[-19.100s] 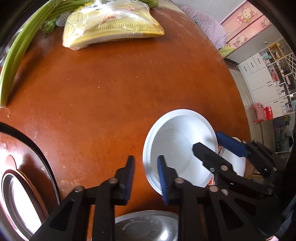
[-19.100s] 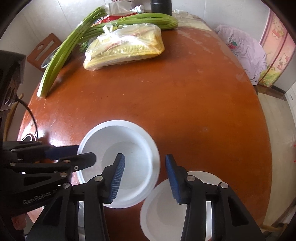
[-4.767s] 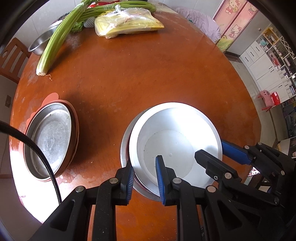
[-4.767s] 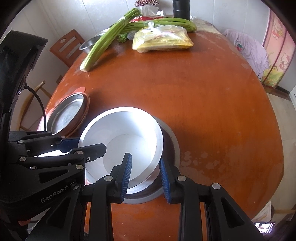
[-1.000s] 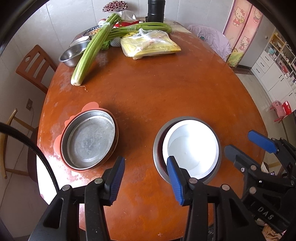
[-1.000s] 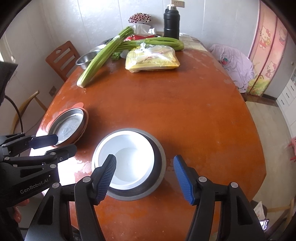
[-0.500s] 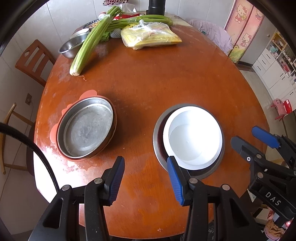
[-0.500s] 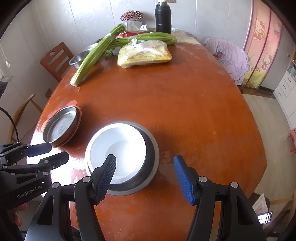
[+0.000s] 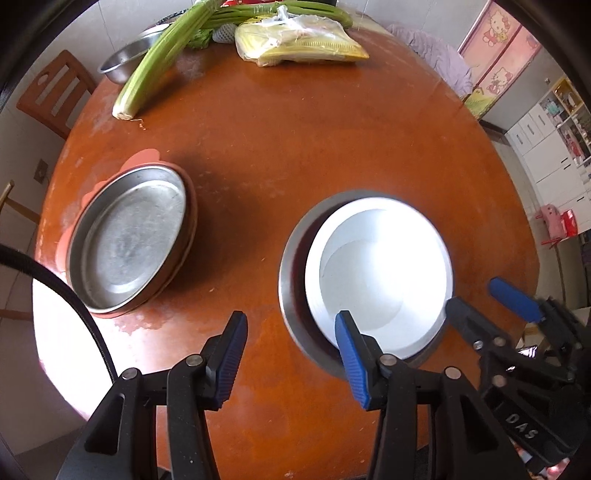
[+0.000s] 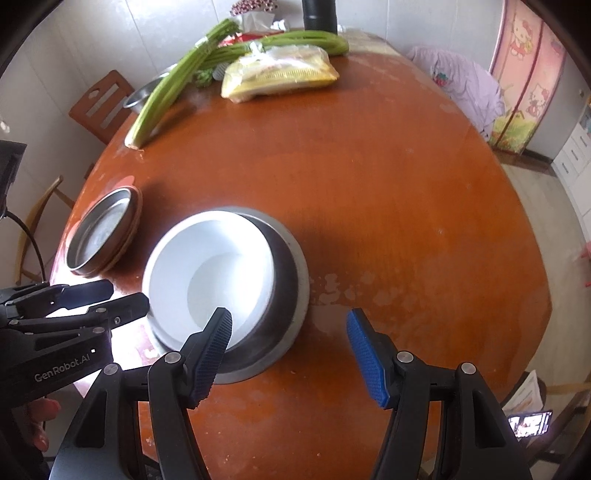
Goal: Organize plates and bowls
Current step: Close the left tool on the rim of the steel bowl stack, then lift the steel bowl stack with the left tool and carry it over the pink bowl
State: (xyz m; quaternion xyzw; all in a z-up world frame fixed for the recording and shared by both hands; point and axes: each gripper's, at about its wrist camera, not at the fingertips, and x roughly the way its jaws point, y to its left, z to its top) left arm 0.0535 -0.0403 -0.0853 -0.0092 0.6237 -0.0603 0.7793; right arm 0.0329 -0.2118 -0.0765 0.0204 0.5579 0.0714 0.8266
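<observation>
A white bowl [image 9: 380, 273] sits nested in a wider steel bowl [image 9: 291, 269] on the round brown table; they also show in the right wrist view as the white bowl [image 10: 210, 273] and the steel bowl [image 10: 291, 280]. A steel plate [image 9: 125, 240] lies on a pink plate [image 9: 142, 157] to the left; the steel plate also shows in the right wrist view [image 10: 99, 232]. My left gripper [image 9: 291, 354] is open and empty above the table's near edge, left of the bowls. My right gripper [image 10: 291, 350] is open and empty, just in front of the bowls.
At the far side lie green celery stalks [image 9: 162, 59], a bagged yellow packet [image 9: 299, 44], a small steel bowl [image 9: 125, 62] and a black flask [image 10: 319, 14]. A wooden chair [image 9: 51, 96] stands at the left. The table's near edge [image 9: 258, 458] is close below me.
Both grippers have moved forward and lower toward the table, so the bowls and plates look nearer. Nothing on the table has moved; both grippers stay open and empty.
</observation>
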